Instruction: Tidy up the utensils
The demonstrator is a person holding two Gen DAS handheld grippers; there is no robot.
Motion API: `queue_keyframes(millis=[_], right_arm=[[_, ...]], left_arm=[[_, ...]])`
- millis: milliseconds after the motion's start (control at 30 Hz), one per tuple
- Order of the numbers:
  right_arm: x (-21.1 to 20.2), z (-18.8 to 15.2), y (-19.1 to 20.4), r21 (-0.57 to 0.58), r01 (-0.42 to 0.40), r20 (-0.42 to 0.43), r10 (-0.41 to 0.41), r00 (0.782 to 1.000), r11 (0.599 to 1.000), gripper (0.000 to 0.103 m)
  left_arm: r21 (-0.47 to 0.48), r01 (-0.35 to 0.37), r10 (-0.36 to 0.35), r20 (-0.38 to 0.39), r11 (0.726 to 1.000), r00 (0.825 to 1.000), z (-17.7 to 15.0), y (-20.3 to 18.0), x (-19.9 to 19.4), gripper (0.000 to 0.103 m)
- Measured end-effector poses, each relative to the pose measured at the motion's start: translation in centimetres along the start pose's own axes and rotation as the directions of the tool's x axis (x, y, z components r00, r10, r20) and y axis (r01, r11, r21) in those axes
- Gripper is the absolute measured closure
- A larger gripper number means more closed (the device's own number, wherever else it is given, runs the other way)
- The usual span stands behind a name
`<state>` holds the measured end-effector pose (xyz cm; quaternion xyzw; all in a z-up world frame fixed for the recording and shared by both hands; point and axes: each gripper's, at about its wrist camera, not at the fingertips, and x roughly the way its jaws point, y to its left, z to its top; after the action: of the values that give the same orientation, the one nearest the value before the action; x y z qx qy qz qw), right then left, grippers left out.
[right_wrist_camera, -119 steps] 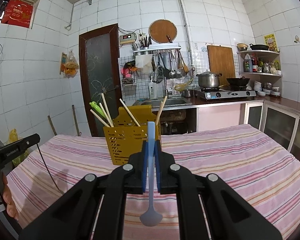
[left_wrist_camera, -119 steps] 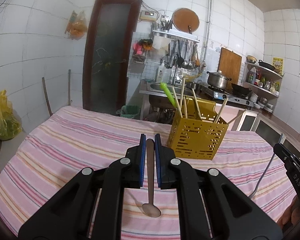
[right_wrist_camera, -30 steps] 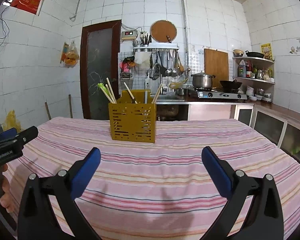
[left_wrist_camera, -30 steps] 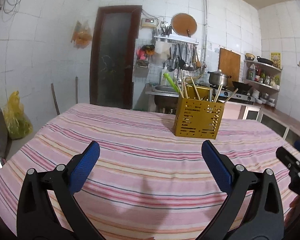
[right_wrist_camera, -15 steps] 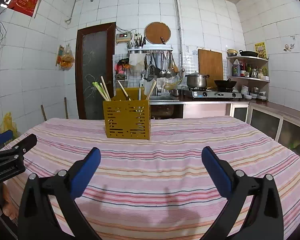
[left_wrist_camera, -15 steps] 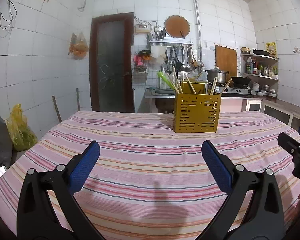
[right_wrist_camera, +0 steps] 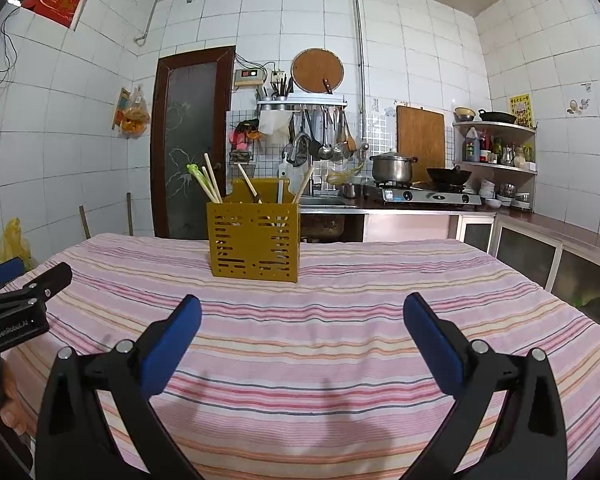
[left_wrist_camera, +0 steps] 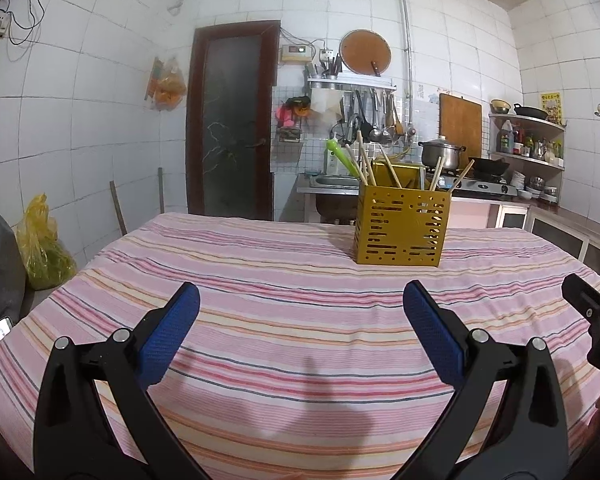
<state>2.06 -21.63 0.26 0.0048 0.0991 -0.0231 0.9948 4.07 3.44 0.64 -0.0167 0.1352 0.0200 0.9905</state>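
Standing upright on the striped tablecloth [left_wrist_camera: 284, 320], the yellow utensil caddy [left_wrist_camera: 400, 230] sits at 12 o'clock from both tools, well apart from each. Its perforated front wall hides the lower parts of the chopsticks [left_wrist_camera: 364, 166] and the green-handled utensil [left_wrist_camera: 342, 158]; only their upper ends project above the rim. How the interior is divided cannot be determined from either view. The left gripper [left_wrist_camera: 300, 332] has its blue pads spread wide, with nothing between them. The right gripper [right_wrist_camera: 302, 336] is likewise spread wide and holds nothing. Bare cloth lies between each gripper and the caddy, and more cloth extends to 3 o'clock and 9 o'clock of the caddy. The table's near edge is cut off by the gripper bodies in both views. The left wrist view shows part of the right gripper at 3 o'clock, cropped by the frame edge. The right wrist view shows the left gripper body at 9 o'clock, with a partly visible hand [right_wrist_camera: 10, 408] below it. The stove [right_wrist_camera: 428, 196] and pot [right_wrist_camera: 392, 168] stand behind, at 1 o'clock.
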Motion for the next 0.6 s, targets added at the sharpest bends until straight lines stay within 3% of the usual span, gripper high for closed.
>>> queue_keyframes(millis=[600], right_arm=[[-0.01, -0.01, -0.06, -0.001, 0.0, 0.0, 0.0, 1.0, 1.0, 0.004]], left_arm=[[0.032, 0.04, -0.04, 0.0, 0.999, 0.999, -0.21, -0.8, -0.2, 0.005]])
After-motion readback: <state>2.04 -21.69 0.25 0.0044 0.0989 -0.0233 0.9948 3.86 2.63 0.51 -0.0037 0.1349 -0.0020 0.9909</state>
